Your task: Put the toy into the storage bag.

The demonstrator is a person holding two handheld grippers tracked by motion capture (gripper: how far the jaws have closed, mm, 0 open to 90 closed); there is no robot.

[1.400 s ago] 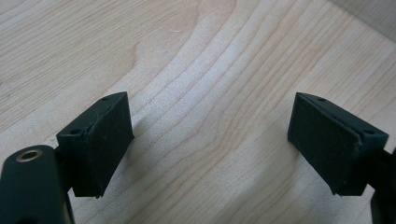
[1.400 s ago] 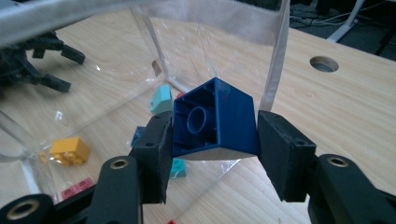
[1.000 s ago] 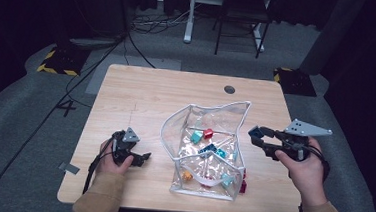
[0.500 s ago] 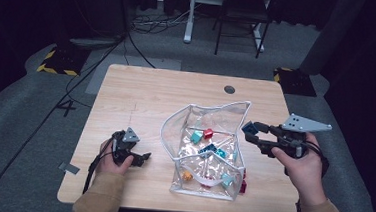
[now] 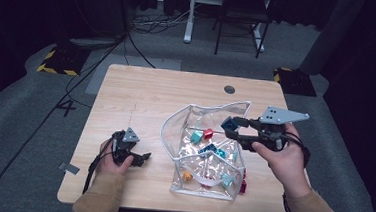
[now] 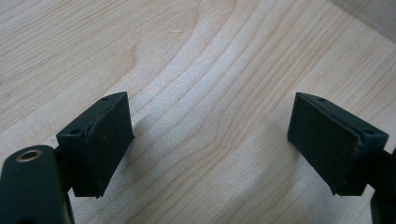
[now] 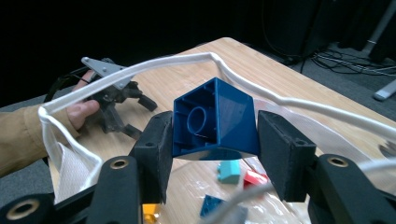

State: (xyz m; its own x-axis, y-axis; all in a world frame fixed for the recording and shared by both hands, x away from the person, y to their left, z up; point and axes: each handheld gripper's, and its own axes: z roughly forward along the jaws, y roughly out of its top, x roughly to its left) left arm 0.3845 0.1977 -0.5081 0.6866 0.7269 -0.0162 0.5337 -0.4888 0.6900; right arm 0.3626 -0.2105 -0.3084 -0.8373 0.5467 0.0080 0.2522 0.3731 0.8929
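A: What's diff vs a sec ago?

B: The right gripper [image 5: 230, 127] has come in from the table's right edge twd the middle and a bit higher; it's now over the clear plastic bag with the white rim [image 5: 209, 137], which sits by the front-right corner. Its jaws are abt two-thirds apart, pressed on a dark blue hollow plastic block [image 5: 229, 123], one pad each side. Block is up in the air above the bag's mouth, not resting on anything.

A: Left side?

B: The left gripper [image 5: 140, 158] hasn't budged, near the front-left edge of the light wooden table [image 5: 147, 93], well apart from the bag. Jaws wide apart, nothing btwn them.

A: What do the close views add?

B: The right gripper view shows the block's open underside w/ a round tube inside, plus small teal, red and orange blocks down in the bag below. The left gripper view gives the bare pads [image 6: 109, 140] w/ just wood grain btwn them. High view gives the layout.
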